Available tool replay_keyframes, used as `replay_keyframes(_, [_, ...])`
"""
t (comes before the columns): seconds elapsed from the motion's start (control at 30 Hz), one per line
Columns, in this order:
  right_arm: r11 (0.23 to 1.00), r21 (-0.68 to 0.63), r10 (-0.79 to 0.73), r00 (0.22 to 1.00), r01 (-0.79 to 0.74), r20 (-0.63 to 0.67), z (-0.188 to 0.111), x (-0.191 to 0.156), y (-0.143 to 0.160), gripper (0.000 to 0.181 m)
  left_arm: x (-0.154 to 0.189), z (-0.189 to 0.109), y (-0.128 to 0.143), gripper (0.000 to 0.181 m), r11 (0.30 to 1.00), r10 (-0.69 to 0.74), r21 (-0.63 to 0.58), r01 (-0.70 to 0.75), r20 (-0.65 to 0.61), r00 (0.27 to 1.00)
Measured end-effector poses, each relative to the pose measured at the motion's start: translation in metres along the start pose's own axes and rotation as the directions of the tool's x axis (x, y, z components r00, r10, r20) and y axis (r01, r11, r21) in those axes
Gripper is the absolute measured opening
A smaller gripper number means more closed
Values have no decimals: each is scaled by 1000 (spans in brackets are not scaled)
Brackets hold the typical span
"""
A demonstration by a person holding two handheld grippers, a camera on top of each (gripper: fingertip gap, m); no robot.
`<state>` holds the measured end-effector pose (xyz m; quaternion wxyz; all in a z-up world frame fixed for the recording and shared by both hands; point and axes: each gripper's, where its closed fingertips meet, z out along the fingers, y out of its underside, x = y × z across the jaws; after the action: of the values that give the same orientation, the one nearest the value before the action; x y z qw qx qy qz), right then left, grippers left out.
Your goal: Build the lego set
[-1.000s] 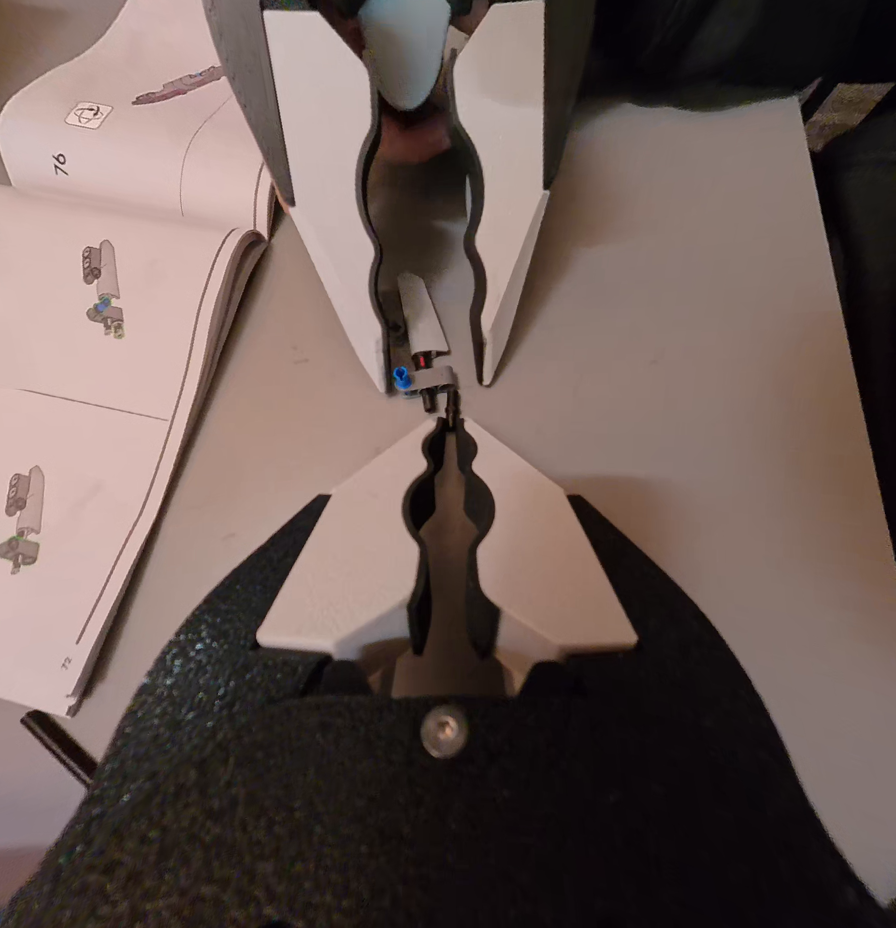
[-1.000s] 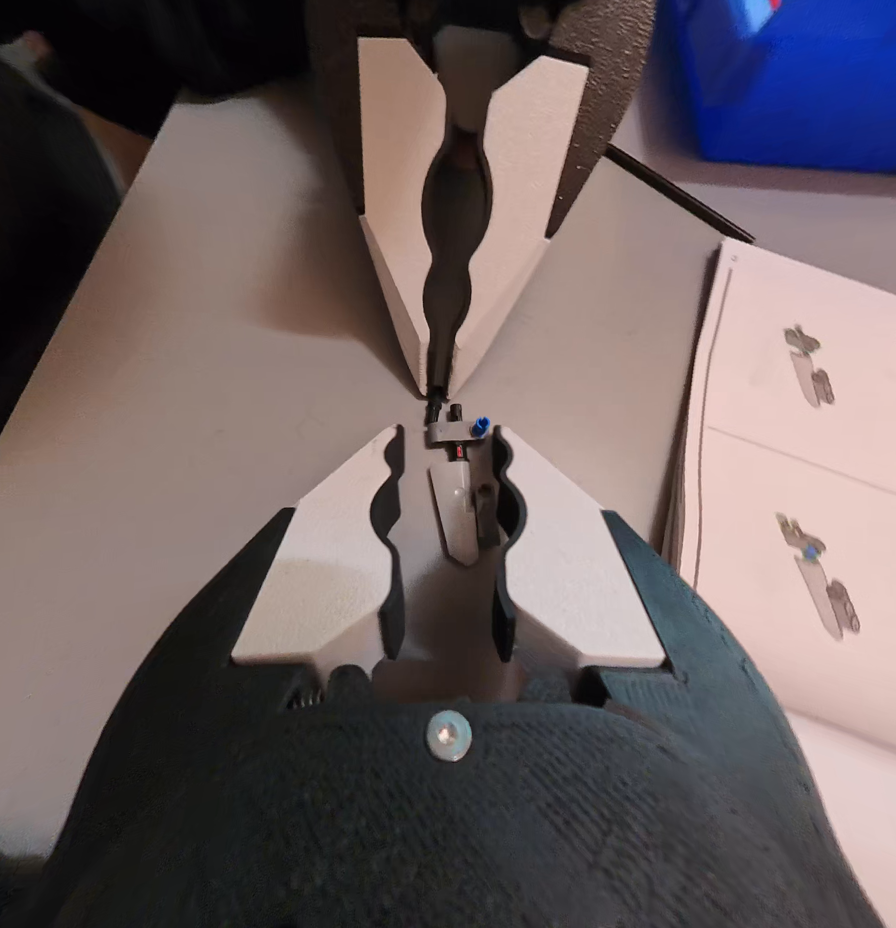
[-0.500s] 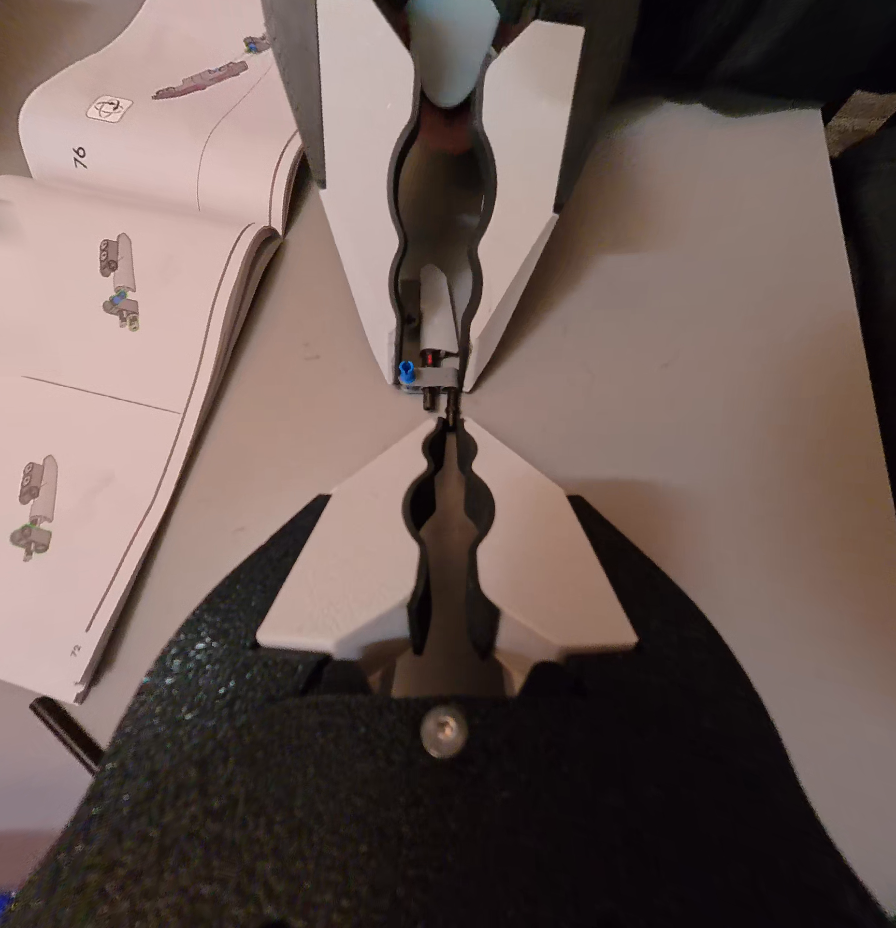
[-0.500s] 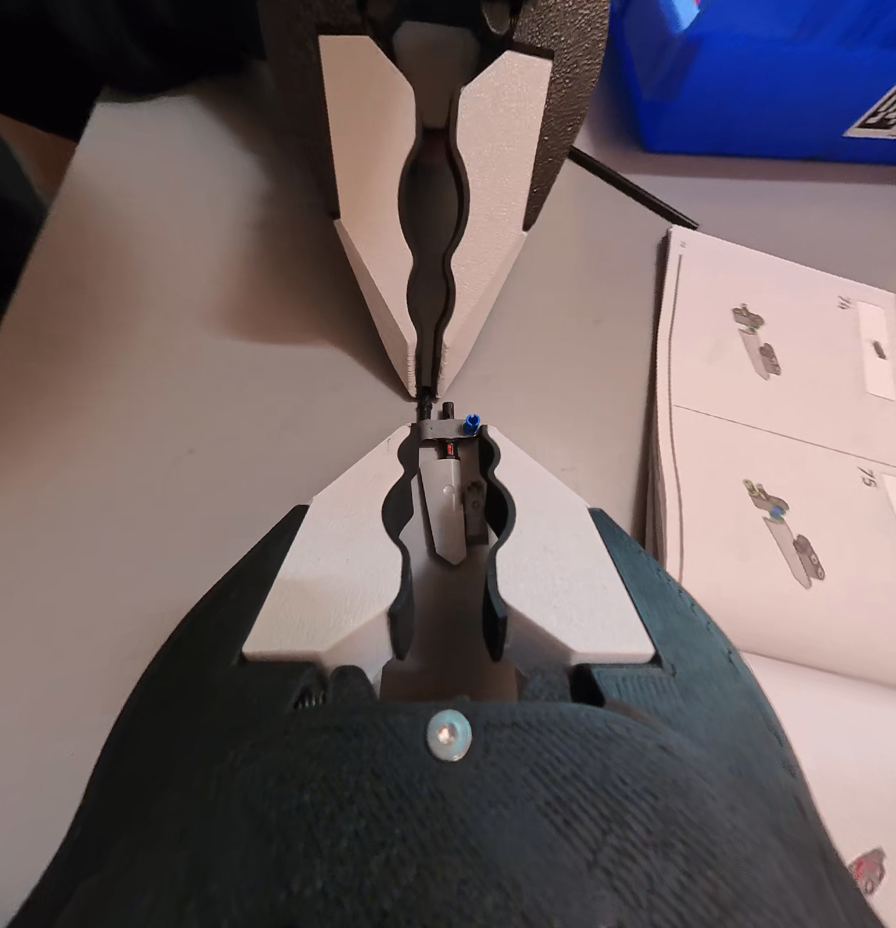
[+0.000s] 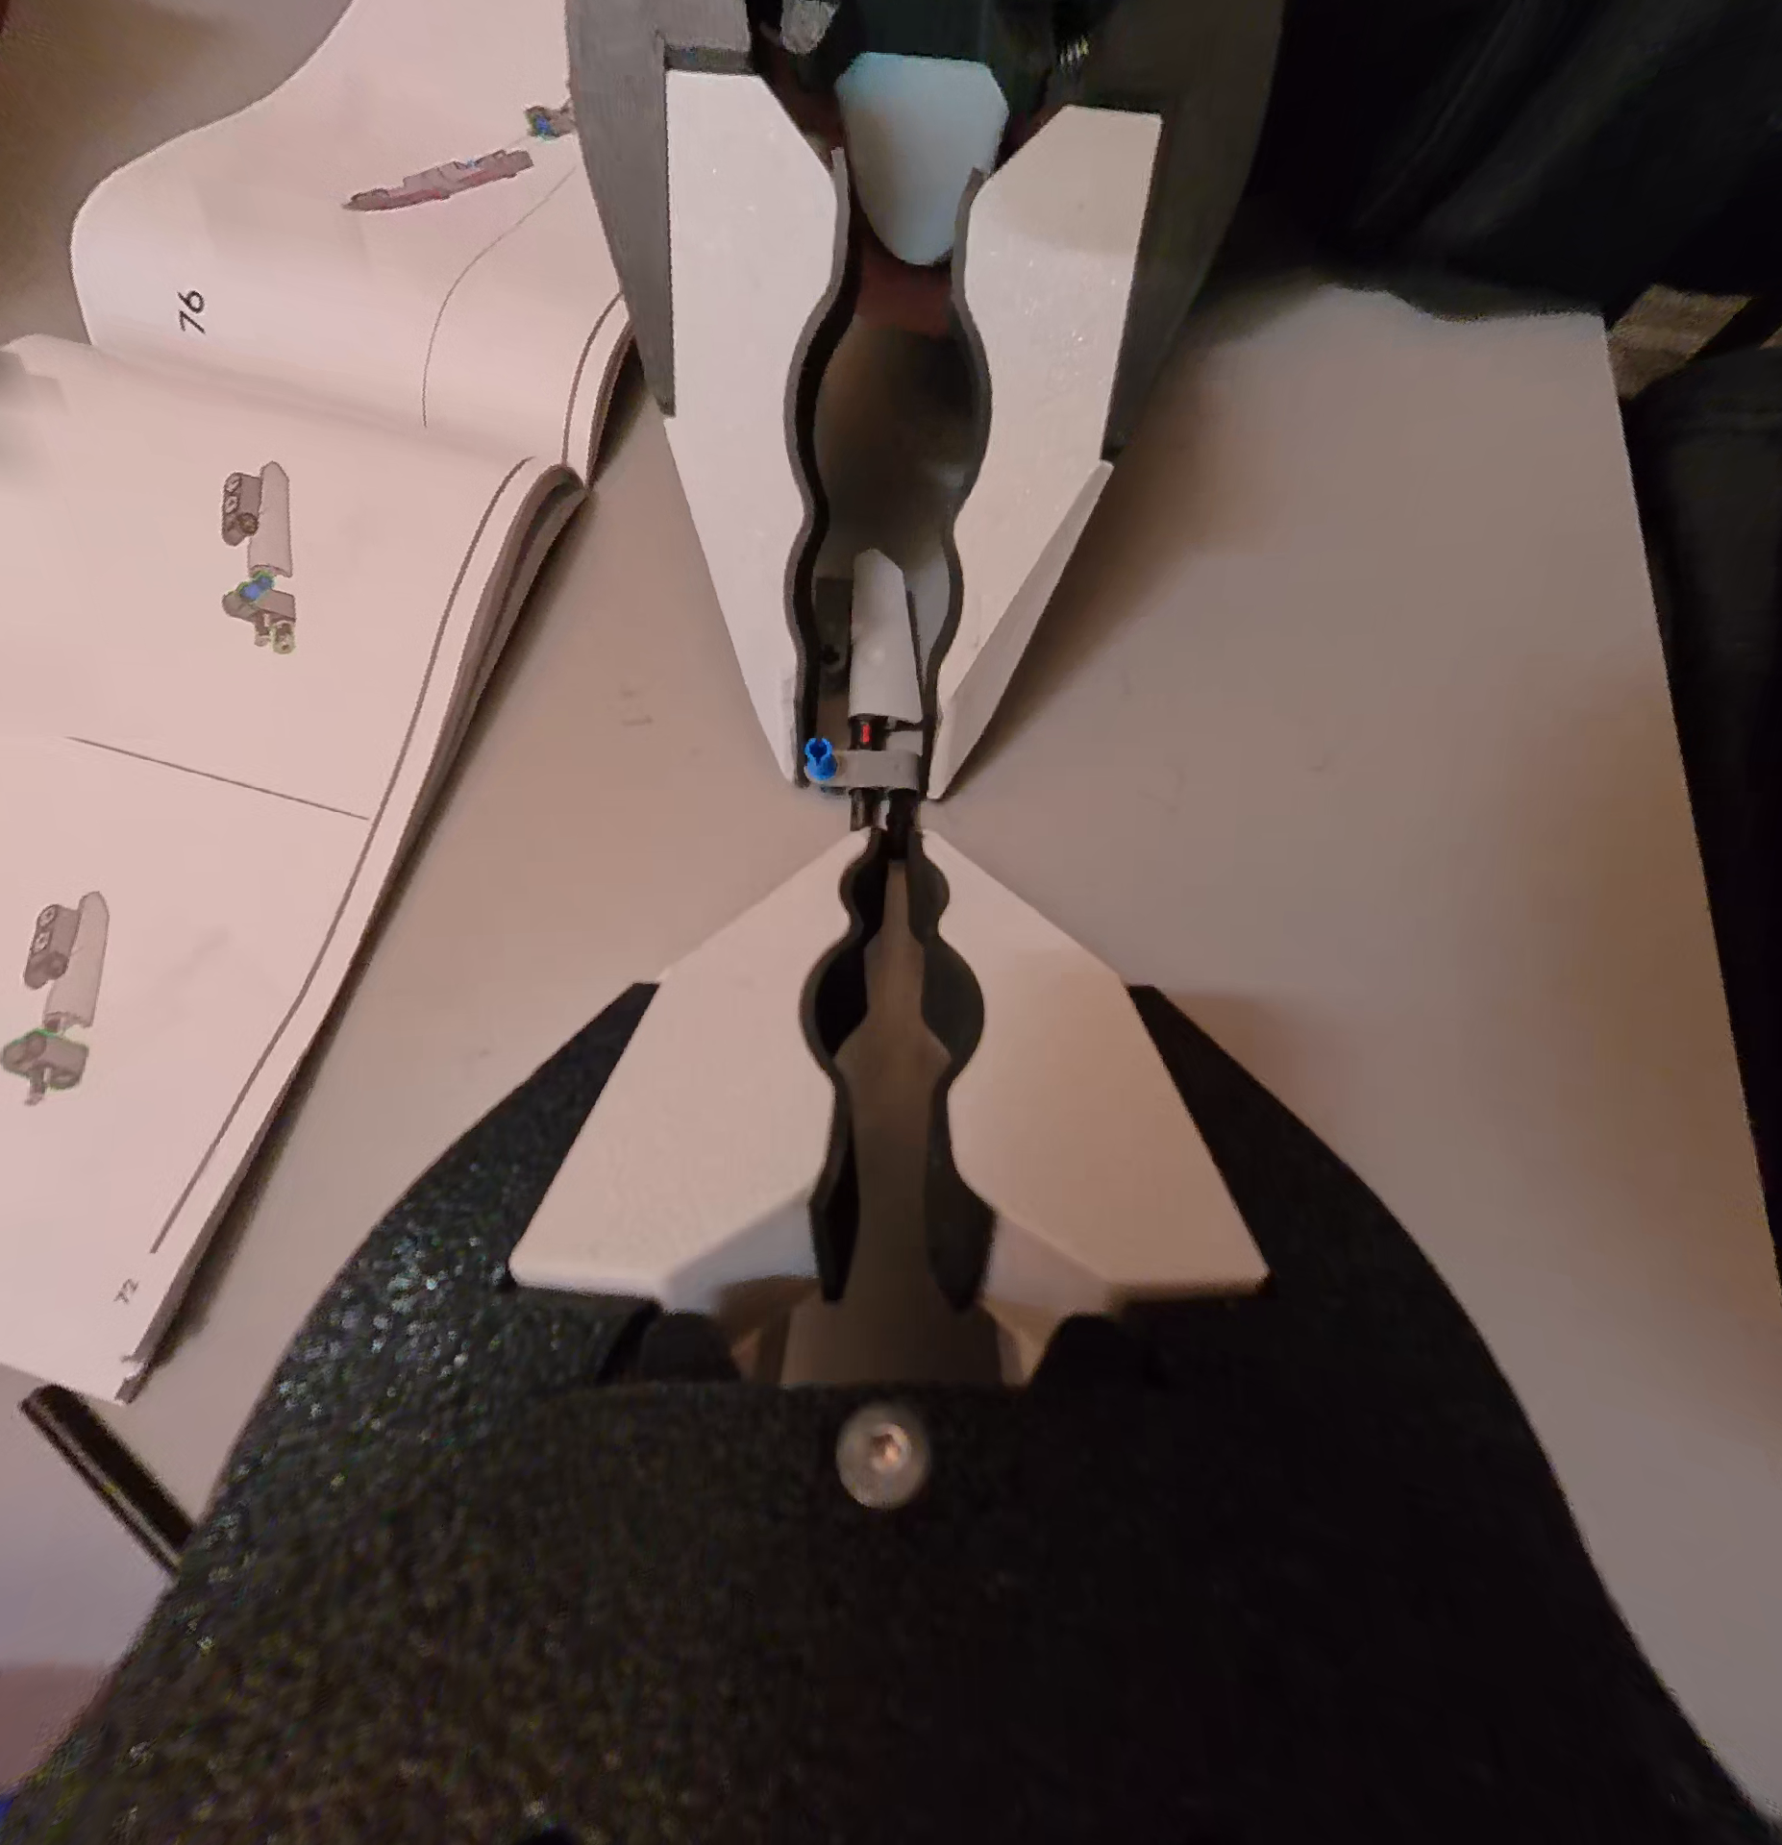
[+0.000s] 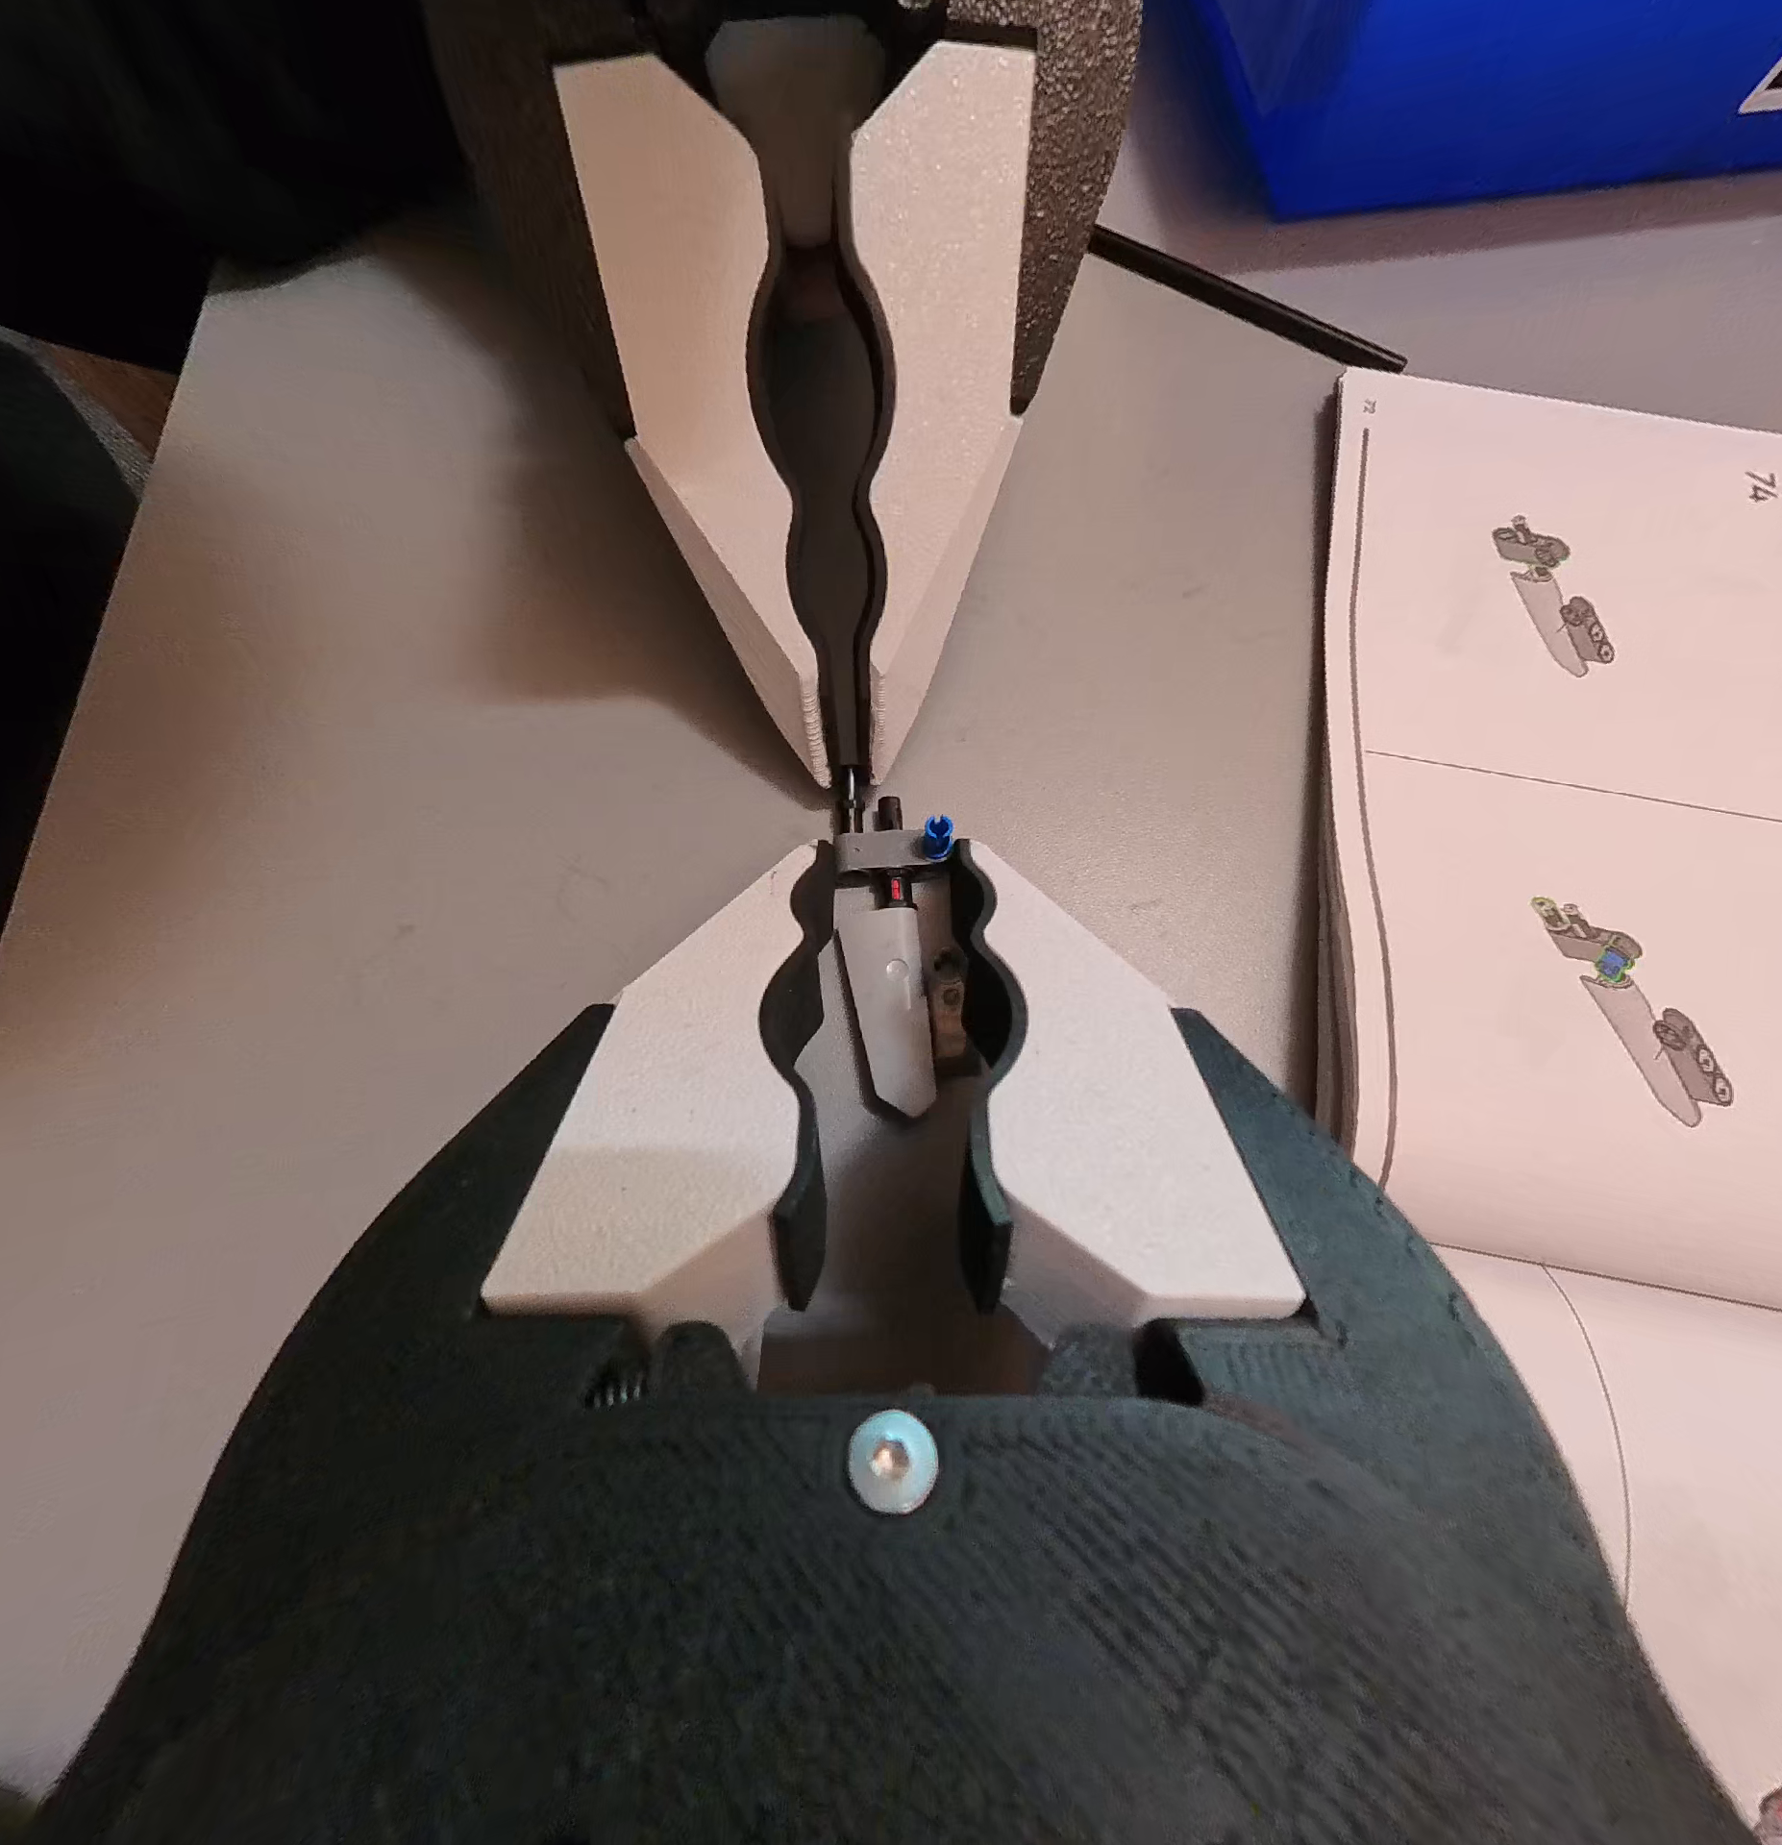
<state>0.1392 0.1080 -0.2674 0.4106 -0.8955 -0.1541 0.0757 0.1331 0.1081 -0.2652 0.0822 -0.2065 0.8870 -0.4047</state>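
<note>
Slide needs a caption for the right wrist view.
Right gripper holds a grey lego assembly while the left gripper presses in a thin black pin.

White table [image 5: 1316,899], matte, lightly scuffed, one edge meeting dark fabric [image 5: 1566,150] of uncertain kind. Blue bin [image 6: 1466,100] at the far side (a black-and-white sticker on its wall), standing just beyond a thin black rod [image 6: 1256,309] that lies flat on the tabletop. The rod shows again in the left wrist view, by the near corner of the open booklet.
</note>
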Motion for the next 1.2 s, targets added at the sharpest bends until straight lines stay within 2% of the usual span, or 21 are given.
replay_keyframes(0.03, [1000,0,0,1000,0,-1,0,0,0,22,0,0,1,0,1000,-15,-4,15,-7,1000])
replay_keyframes(0.57, [1000,-1,-13,1000,13,0,-2,-1,1,22,1,4,3,1,999,13,-32,-13,8,1000])
replay_keyframes(0.7, [999,46,-24,1000,24,9,-9,-2,-3,36,2,4,3,1,999,15,-28,-15,2,1000])
replay_keyframes(0.87, [1000,-3,-9,1000,9,-17,-19,1,10,34,2,4,3,1,999,25,-27,-24,4,1000])
replay_keyframes(1.07, [996,4,-90,995,90,-39,-8,2,3,40,2,4,3,1,999,26,-27,-25,5,1000])
replay_keyframes(1.2, [996,11,-84,996,84,-6,-6,1,2,26,2,4,3,1,999,31,-25,-31,3,1000])
